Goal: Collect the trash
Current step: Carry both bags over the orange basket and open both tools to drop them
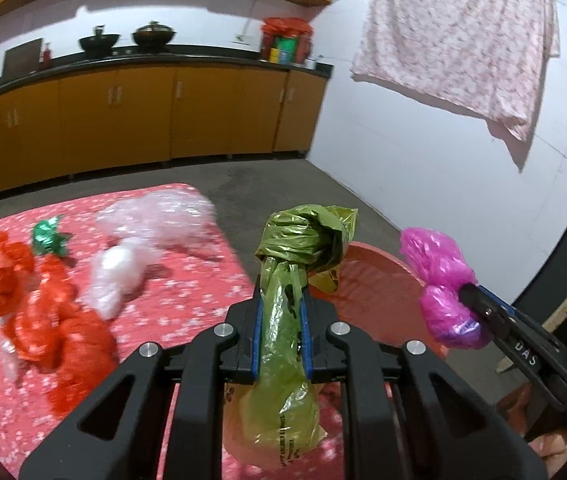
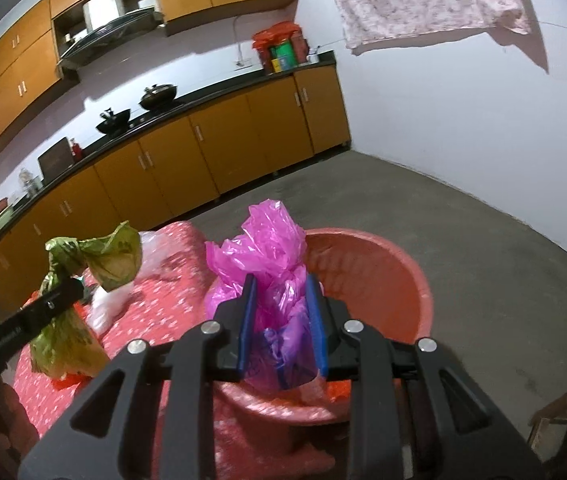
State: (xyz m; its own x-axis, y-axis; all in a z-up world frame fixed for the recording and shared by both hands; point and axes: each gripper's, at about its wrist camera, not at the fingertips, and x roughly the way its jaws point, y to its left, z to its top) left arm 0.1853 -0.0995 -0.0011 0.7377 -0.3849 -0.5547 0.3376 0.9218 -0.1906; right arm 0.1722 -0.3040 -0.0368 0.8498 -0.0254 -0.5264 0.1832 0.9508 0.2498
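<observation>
My left gripper [image 1: 281, 294] is shut on a knotted green plastic bag [image 1: 283, 316], held over the right edge of the red flowered tablecloth [image 1: 187, 292]. My right gripper [image 2: 281, 284] is shut on a crumpled pink plastic bag [image 2: 267, 248] and hangs over the near rim of a salmon-red tub [image 2: 383, 280]. Each gripper appears in the other's view: the right gripper [image 1: 465, 292] with the pink bag [image 1: 439, 280], the left gripper [image 2: 75, 286] with the green bag [image 2: 95, 256]. On the cloth lie orange-red bags [image 1: 43, 304], a small green bag [image 1: 49, 236] and clear white bags [image 1: 131, 252].
The tub [image 1: 367, 280] stands right of the table on a grey concrete floor [image 2: 463, 236]. Orange kitchen cabinets [image 1: 143, 120] with a dark counter and woks run along the far wall. A pink flowered cloth [image 1: 463, 40] hangs on the white right wall.
</observation>
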